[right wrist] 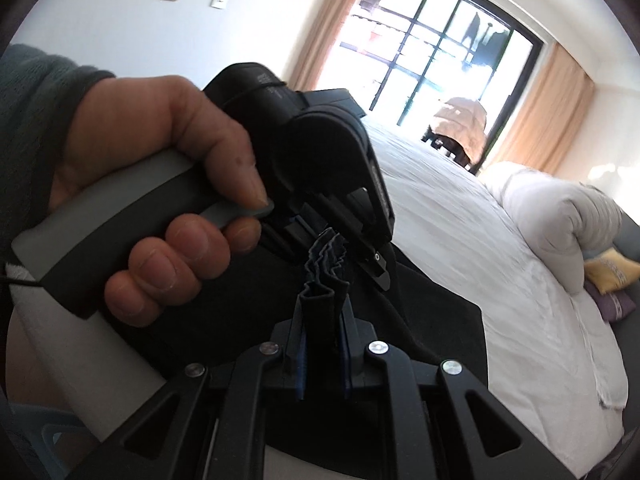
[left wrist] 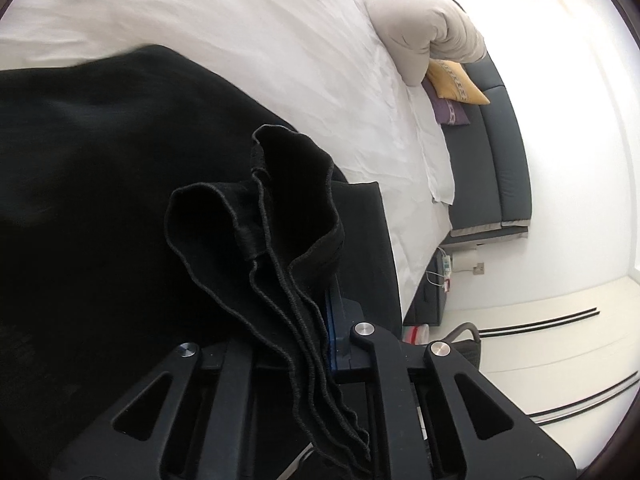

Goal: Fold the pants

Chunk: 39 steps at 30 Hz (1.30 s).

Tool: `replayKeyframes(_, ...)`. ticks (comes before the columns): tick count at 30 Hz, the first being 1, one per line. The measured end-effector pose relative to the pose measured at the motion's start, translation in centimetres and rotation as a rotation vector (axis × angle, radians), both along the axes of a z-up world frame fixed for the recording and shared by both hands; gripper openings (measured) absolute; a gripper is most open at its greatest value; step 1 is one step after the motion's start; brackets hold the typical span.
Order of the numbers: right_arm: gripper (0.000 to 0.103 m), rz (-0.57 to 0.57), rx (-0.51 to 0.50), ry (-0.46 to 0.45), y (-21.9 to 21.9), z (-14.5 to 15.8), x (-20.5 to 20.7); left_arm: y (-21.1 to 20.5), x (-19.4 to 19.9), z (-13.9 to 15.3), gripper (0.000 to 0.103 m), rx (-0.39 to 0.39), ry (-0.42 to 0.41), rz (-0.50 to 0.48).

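Black pants lie spread on a white bed. My left gripper is shut on a bunched hem of the pants, which stands up in folds between the fingers. My right gripper is shut on another bunched edge of the pants. The left gripper shows in the right wrist view, held by a hand just ahead of the right one, with gathered cloth in it. The two grippers are close together above the pants.
A rolled grey duvet lies at the head of the bed, with a yellow cushion and a purple one by a dark headboard. A window with curtains is beyond the bed. White floor is beside the bed.
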State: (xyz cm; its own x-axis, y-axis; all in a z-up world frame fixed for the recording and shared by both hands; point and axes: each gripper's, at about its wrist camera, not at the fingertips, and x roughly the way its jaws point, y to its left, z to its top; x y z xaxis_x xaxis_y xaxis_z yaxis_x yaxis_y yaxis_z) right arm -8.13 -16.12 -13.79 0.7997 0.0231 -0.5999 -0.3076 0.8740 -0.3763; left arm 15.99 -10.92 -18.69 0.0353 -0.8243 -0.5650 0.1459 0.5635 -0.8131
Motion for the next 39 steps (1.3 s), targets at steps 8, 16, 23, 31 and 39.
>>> replayKeyframes(8,0.014,0.105,-0.034,0.009,2.4,-0.6,-0.6,5.8,-1.1,-0.7,0.008,0.018,-0.004,0.057)
replayKeyframes(16,0.015,0.099,0.011,0.083,1.2,-2.0,1.6,5.5,-0.5,-1.6,0.008,0.084,-0.016,0.042)
replayKeyframes(23,0.019,0.108,0.064,0.139,0.6,-2.0,3.4,5.4,-0.6,-1.3,0.009,0.126,-0.045,0.029)
replayKeyframes(31,0.05,0.094,0.414,0.266,-6.1,0.8,4.0,7.1,-1.4,2.7,0.023,0.295,-0.144,0.044)
replayKeyframes(39,0.052,-0.238,0.648,0.238,-19.7,2.0,8.7,6.9,0.7,6.5,0.024,0.224,-0.203,0.091)
